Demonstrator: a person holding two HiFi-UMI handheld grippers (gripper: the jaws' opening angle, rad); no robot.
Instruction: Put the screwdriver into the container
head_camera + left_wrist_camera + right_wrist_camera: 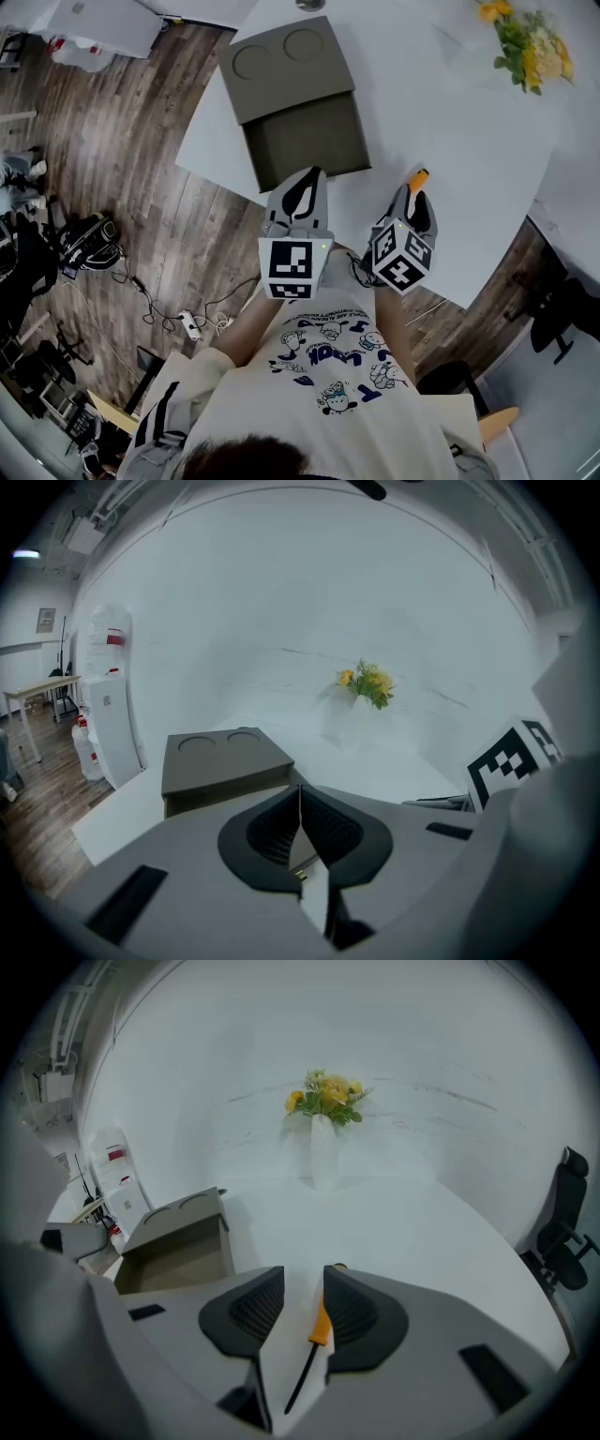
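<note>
The screwdriver, with an orange handle and a thin black shaft, lies on the white table between the jaws of my right gripper. Those jaws stand apart; the handle lies close along the right one. From the head view only the orange handle tip shows past the right gripper. The container is a grey-brown open box with its lid folded back, at the table's left edge. My left gripper hovers at its near wall, jaws shut with nothing between them. The container lies ahead of the left gripper.
A white vase of yellow flowers stands at the far side of the table. The table's near edge runs under my right gripper. Cables and a power strip lie on the wooden floor at left. An office chair stands at right.
</note>
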